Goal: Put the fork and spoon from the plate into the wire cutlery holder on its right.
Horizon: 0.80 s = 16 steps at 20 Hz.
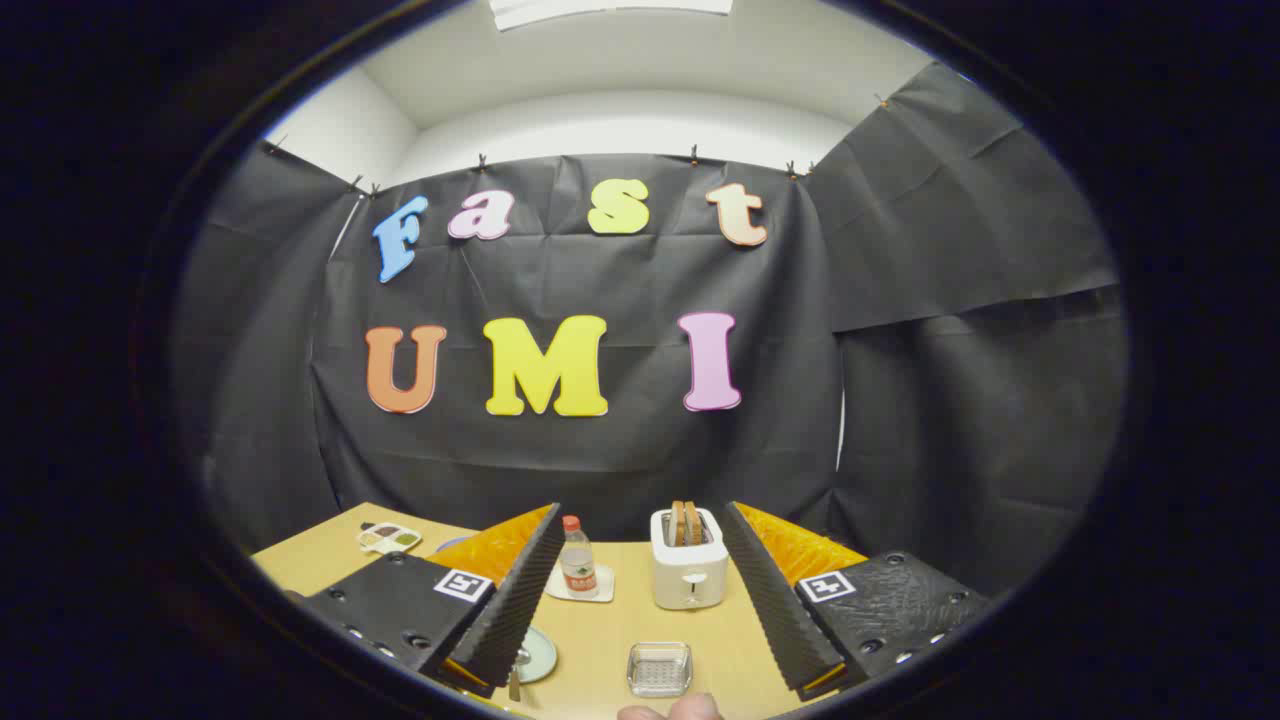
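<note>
My gripper (pixel 641 507) is open and held above the wooden table (pixel 610 630), with nothing between its fingers. Low down, by the base of the left finger (pixel 505 610), a pale round plate (pixel 538 655) peeks out, mostly hidden by that finger. A metal utensil handle (pixel 515 683) lies at the plate's near edge; I cannot tell fork from spoon. To the plate's right, between the fingers, stands a small square see-through holder (pixel 659 668) that looks empty.
Beyond the holder stands a white toaster (pixel 688 568) with two slices of toast in it. Left of it, a small bottle (pixel 576 560) sits on a white square coaster. A white tray-like item (pixel 390 538) lies far back left. A person's fingertips (pixel 670 711) show nearest me.
</note>
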Tool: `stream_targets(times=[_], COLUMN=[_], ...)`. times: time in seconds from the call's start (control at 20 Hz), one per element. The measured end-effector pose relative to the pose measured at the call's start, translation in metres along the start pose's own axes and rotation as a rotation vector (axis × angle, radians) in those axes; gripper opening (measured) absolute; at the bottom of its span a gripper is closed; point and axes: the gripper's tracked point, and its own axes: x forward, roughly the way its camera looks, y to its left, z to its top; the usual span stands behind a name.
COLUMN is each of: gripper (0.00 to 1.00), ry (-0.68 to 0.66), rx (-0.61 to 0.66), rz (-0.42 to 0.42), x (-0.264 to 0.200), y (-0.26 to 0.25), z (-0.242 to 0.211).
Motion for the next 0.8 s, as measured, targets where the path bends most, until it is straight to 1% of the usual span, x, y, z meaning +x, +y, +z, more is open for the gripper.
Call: stream_targets(times=[0.15, 0.65, 0.8], gripper=[0.95, 0.94, 0.94], ry=[-0.001, 0.04, 0.029], rx=[0.01, 0.034, 0.023], rz=[0.0, -0.005, -0.011], x=[0.001, 0.004, 0.003], y=[-0.001, -0.002, -0.002], z=[0.001, -0.016, -0.01])
